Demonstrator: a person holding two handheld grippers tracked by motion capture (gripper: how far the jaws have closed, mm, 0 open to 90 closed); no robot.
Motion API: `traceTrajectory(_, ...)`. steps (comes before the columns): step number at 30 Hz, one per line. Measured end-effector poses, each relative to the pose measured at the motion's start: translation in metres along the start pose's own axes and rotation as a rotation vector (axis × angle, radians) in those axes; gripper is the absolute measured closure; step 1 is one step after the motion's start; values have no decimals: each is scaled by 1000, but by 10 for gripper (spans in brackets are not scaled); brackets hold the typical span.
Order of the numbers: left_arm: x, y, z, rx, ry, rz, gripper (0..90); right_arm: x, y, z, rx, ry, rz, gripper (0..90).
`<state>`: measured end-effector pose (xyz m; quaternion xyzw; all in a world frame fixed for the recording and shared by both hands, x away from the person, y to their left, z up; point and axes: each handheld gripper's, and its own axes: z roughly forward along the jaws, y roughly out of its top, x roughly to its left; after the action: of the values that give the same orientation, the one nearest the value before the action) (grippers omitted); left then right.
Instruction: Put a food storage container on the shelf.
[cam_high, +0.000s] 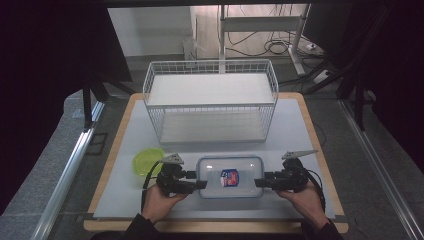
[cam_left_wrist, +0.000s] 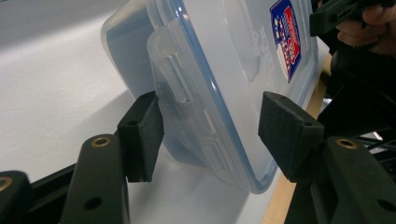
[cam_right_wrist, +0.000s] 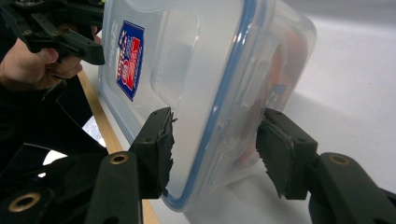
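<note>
A clear plastic container (cam_high: 230, 176) with a blue-rimmed lid and a red-and-blue sticker lies flat near the table's front edge. My left gripper (cam_high: 202, 184) is at its left end and my right gripper (cam_high: 259, 182) at its right end. In the left gripper view the container's (cam_left_wrist: 233, 56) end sits between the jaws of the left gripper (cam_left_wrist: 210, 126). One pad is close to the base and a gap shows at the lid side. In the right gripper view the jaws of the right gripper (cam_right_wrist: 215, 135) straddle the container (cam_right_wrist: 196, 56). Both pads lie against it.
A white wire basket (cam_high: 210, 106) stands behind the container at the middle of the grey mat (cam_high: 295, 130). A green bowl (cam_high: 146, 161) sits just left of my left gripper. The wooden table edge runs close under both hands.
</note>
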<state>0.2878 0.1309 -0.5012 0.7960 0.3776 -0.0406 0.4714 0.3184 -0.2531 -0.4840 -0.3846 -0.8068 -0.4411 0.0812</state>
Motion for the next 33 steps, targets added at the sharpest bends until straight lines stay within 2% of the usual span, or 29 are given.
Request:
traceTrajectory(2,0,0,-1,-7,-5,-5,432,0,0,0,-4,1,8,487)
traceTrajectory(4,1,-1,-2,-42,-6,-16,463,-2,-1,-4,-43,16,45,530)
traceTrajectory(6,0,-1,0,-63,5,-34,478,-2,0,-5,-62,-10,36,529)
traceTrajectory(10,1,-1,1,-78,0,-62,486,-1,0,-5,-71,-18,41,531)
traceTrajectory(13,0,1,1,-81,17,-51,489,4,1,-7,-95,-41,18,534)
traceTrajectory(14,1,2,1,-87,11,-53,489,5,1,-8,-106,-48,10,534)
traceTrajectory(19,-2,8,-3,-113,12,-39,504,5,7,-15,-157,-38,7,533)
traceTrajectory(33,-8,35,-28,-153,47,22,504,18,34,-25,-200,-39,-55,532)
